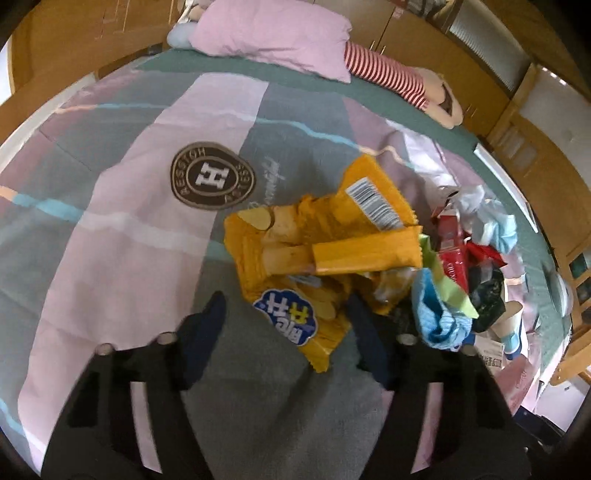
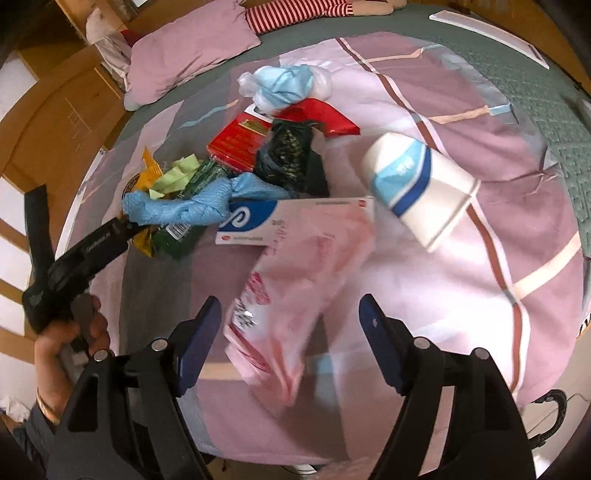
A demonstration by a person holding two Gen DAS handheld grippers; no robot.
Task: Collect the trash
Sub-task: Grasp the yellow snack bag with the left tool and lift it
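A crumpled yellow snack bag (image 1: 314, 243) lies on the patterned quilt (image 1: 110, 221). Its lower end sits between the fingers of my left gripper (image 1: 284, 301); the left pad stands clear of it, so the gripper is open. To the bag's right is a trash heap: blue glove (image 1: 439, 314), green paper (image 1: 447, 280), red box (image 1: 450, 240), black bag (image 1: 487, 295). My right gripper (image 2: 290, 306) is open, with a blurred pink plastic wrapper (image 2: 303, 266) loose between its fingers. A white and blue paper cup (image 2: 417, 188) lies tilted beyond it, and a white and blue carton (image 2: 280, 218) lies under the wrapper's far end.
A pink pillow (image 1: 273, 33) and a red-striped plush doll (image 1: 388, 74) lie at the head of the bed. Wooden cabinets (image 1: 424, 29) stand behind. In the right wrist view a person's hand (image 2: 70, 332) holds the left gripper (image 2: 125, 227) at the heap's left side.
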